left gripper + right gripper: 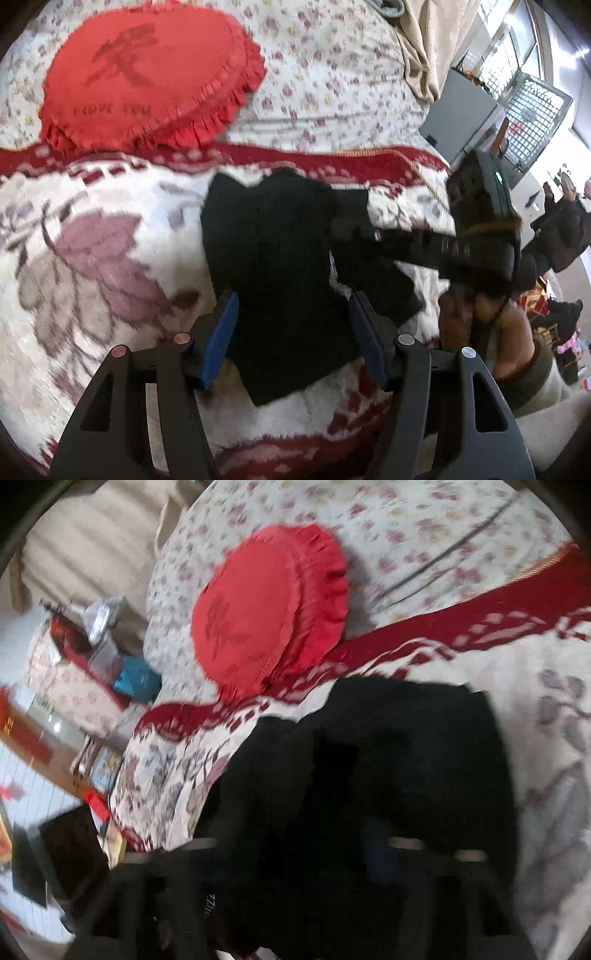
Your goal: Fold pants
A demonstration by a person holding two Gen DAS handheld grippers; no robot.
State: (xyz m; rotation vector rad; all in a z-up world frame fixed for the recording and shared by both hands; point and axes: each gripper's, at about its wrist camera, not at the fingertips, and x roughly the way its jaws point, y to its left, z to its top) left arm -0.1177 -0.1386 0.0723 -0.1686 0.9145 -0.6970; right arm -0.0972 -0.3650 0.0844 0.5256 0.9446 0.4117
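Black pants (280, 251) lie folded between the spread-apart left gripper (291, 332) fingers, untouched. The right gripper (354, 229) reaches over them — grip unclear (blurred). Next: 1 more fold, or smoothing.

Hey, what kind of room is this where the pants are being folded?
Most likely a bedroom in a home: the black pants lie on a bed with a plush flowered blanket, a red frilled pillow and a floral quilt behind.
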